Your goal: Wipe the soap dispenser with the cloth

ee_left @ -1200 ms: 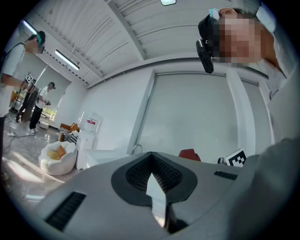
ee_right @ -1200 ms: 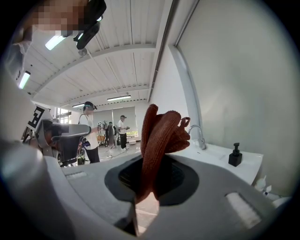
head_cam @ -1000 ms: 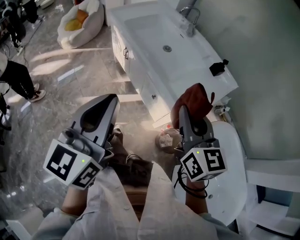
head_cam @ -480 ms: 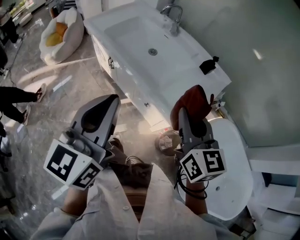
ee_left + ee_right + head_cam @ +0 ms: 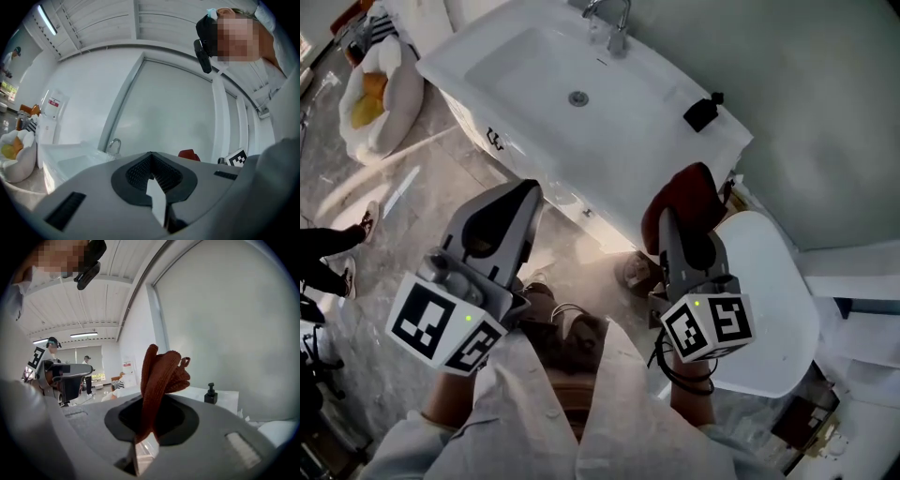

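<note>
Right gripper (image 5: 144, 437): we see its 2 jaws clenched on the cloth (image 5: 159, 376), which rises between them in a bunched fold.
Left gripper (image 5: 152, 180): its 2 jaws are pressed together and we find nothing between them. In the head view it is held well apart from the right gripper, on its left side.
Cloth: rust-red and knitted. In the head view it covers the tips of the right gripper and hangs before the right front corner of the washbasin (image 5: 516, 70).
Soap dispenser (image 5: 701, 112): black, with a pump top, upright on the right end of the white counter, close to the wall. It is apart from the cloth and beyond it; nothing touches it.
Washbasin: white, long, with 1 drain in the middle of the bowl.
Faucet (image 5: 614, 23): metal, at the back rim by the wall.
White oval lid (image 5: 764, 300): just at the right of the right gripper, below the counter corner.
Floor (image 5: 384, 206): grey marbled tiles. We see a white cushion (image 5: 384, 94) at the far left.
</note>
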{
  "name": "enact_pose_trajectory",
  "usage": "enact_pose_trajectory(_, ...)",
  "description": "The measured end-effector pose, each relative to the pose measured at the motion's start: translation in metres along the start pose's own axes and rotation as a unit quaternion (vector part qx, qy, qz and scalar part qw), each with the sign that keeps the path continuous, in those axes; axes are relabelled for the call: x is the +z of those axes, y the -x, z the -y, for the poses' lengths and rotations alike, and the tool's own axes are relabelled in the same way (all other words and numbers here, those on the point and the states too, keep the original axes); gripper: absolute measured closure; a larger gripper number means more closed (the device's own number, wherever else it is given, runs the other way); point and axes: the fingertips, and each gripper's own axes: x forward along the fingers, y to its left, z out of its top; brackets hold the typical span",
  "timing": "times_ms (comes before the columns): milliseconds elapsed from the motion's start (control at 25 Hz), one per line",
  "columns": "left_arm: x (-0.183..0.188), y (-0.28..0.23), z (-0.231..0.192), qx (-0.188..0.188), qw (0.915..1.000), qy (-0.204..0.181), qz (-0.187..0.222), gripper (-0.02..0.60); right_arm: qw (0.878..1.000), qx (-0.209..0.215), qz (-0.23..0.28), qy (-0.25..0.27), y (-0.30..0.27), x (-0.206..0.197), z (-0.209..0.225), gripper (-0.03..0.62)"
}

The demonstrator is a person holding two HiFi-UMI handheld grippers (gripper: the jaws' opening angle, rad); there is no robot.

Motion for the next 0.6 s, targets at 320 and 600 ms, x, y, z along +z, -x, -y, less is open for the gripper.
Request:
enact_pose_trajectory(320, 0.006, -0.041, -0.027, -0.079, 0.9968, 0.005, -0.016, 0.578, 0.997, -0.077, 0.008, -0.012, -0.017, 0.007, 0.006, 0.539)
enact_pose_trajectory(600, 0.006, -0.062, -0.034, -0.144, 0.9891, 0.018, -0.026, 0.578, 0.990, -0.138, 0.013, -0.013, -0.016, 0.009, 0.003, 0.539)
